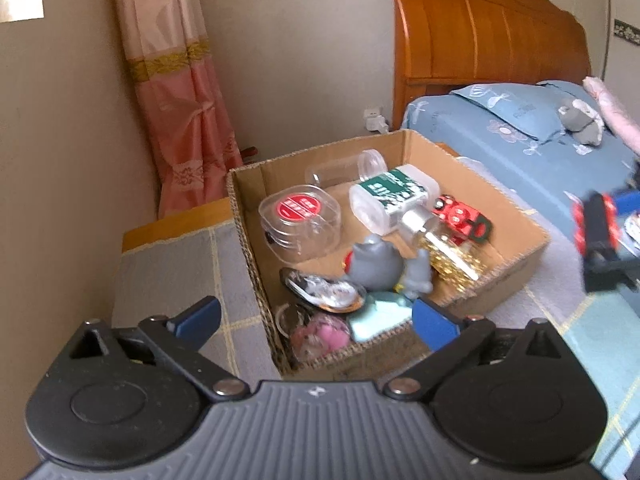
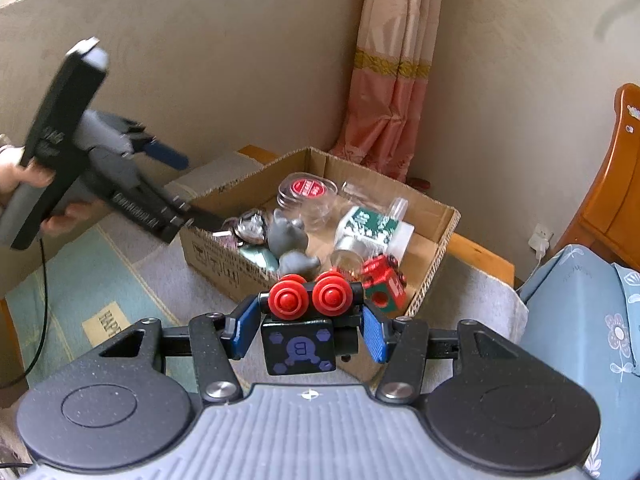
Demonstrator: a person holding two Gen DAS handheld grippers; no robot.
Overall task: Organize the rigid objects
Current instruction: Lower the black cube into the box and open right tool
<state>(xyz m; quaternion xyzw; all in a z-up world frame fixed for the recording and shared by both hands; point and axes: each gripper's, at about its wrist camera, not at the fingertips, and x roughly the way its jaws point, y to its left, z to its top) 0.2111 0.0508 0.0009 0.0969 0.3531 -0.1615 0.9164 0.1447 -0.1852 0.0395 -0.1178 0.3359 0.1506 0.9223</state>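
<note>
A cardboard box [image 1: 516, 256] [image 2: 224, 264] sits on a cloth-covered table and holds a clear round case with a red lid [image 1: 298, 224], a green-and-white bottle [image 1: 394, 196], a grey toy figure [image 1: 376, 264] [image 2: 286, 234], a red toy car [image 1: 460, 216] [image 2: 382, 278] and other small items. My left gripper [image 1: 316, 318] is open and empty, just in front of the box's near wall. My right gripper [image 2: 306, 330] is shut on a black toy train car with red wheels [image 2: 300, 344], held short of the box; it also shows blurred in the left wrist view [image 1: 598, 228].
A bed with blue bedding [image 1: 520, 136] and a wooden headboard [image 1: 480, 28] stands right of the box. A pink curtain [image 1: 176, 92] hangs in the corner. The table carries a checked grey and teal cloth [image 2: 92, 280]. A wall socket [image 1: 374, 118] is behind the box.
</note>
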